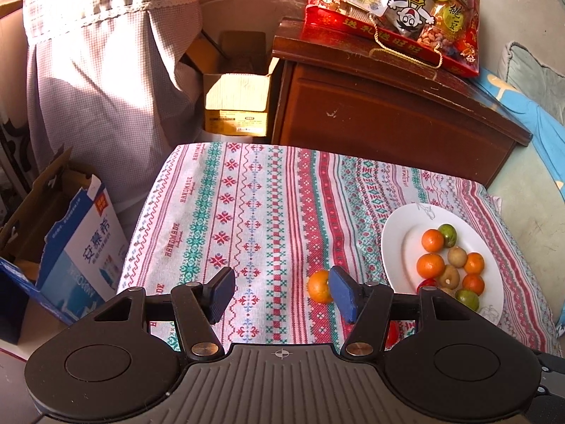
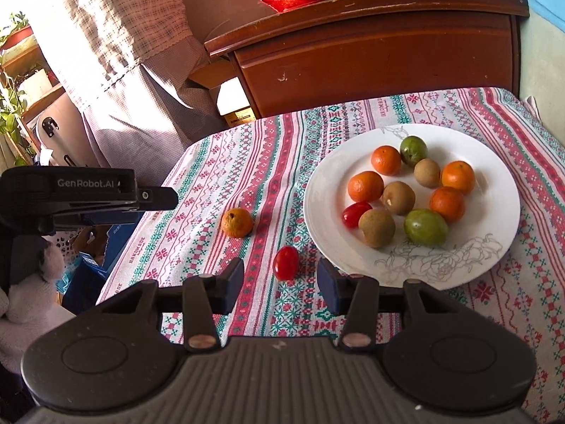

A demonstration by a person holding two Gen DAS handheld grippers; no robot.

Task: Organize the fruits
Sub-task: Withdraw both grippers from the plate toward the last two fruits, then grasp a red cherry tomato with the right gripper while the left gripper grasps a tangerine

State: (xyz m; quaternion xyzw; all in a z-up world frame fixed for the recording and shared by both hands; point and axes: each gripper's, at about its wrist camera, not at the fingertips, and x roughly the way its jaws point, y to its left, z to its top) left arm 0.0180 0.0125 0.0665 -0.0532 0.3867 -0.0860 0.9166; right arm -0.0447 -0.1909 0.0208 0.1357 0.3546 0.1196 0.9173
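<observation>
Gathering the loose fruits onto the plate looks like the step in hand, and it is nearly done. The surface [image 2: 529, 282] is covered with a striped cloth [image 1: 247, 212] in red, green and white. A big white plate [image 2: 328, 190] sits on the right part of it. Most of the fruits are already on the plate: four small oranges, three brown fruits, two green ones and one little red tomato. Two fruits are left on the cloth, just beside the plate. One is a small orange [image 2: 237, 223], and the other is a red tomato [image 2: 285, 262]. The right gripper [image 2: 280, 281] is held low over the cloth, and its fingers are apart with nothing clamped. The red tomato is seen in the gap ahead of them, but it is not touched yet. The left gripper [image 1: 282, 291] is also empty, with its fingers apart. The small orange is seen just past its right finger, not between the two. For the next move, the right fingers could be pushed forward around the tomato and closed softly, because a tomato is squashed easily. The left fingers would need to be shifted a little toward the plate, so the orange sits in the middle. Both fruits are round and could be rolled away by a bump.
</observation>
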